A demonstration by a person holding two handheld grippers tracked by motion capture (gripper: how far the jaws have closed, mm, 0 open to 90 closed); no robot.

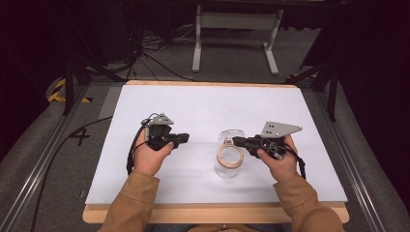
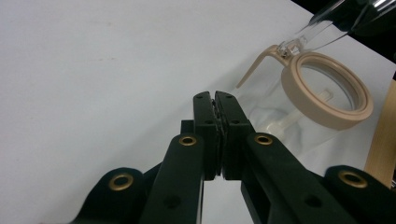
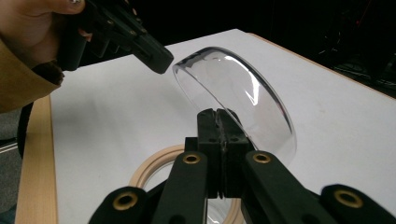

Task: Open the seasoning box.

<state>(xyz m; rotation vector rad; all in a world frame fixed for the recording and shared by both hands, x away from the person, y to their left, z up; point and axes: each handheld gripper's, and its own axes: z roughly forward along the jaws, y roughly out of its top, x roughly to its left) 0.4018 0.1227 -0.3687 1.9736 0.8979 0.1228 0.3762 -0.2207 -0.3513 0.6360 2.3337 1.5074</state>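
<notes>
A clear jar (image 1: pixel 227 168) with a beige rim ring (image 1: pixel 230 155) stands on the white table top (image 1: pixel 203 104), right of centre. Its clear hinged lid (image 1: pixel 231 134) is tipped up and open. My right gripper (image 1: pixel 236 141) reaches in from the right and is shut on the lid's edge; in the right gripper view the domed lid (image 3: pixel 243 88) rises past the closed jaws (image 3: pixel 217 112), with the ring (image 3: pixel 149 168) below. My left gripper (image 1: pixel 185 138) hovers left of the jar, shut and empty (image 2: pixel 215 95), pointing at the ring (image 2: pixel 289 84) and the lid (image 2: pixel 317 32).
The table's wooden front edge (image 1: pixel 217 212) runs along the near side. Metal rails (image 1: pixel 38 159) flank the table. A white stand (image 1: pixel 237 29) and cables lie on the floor beyond the far edge.
</notes>
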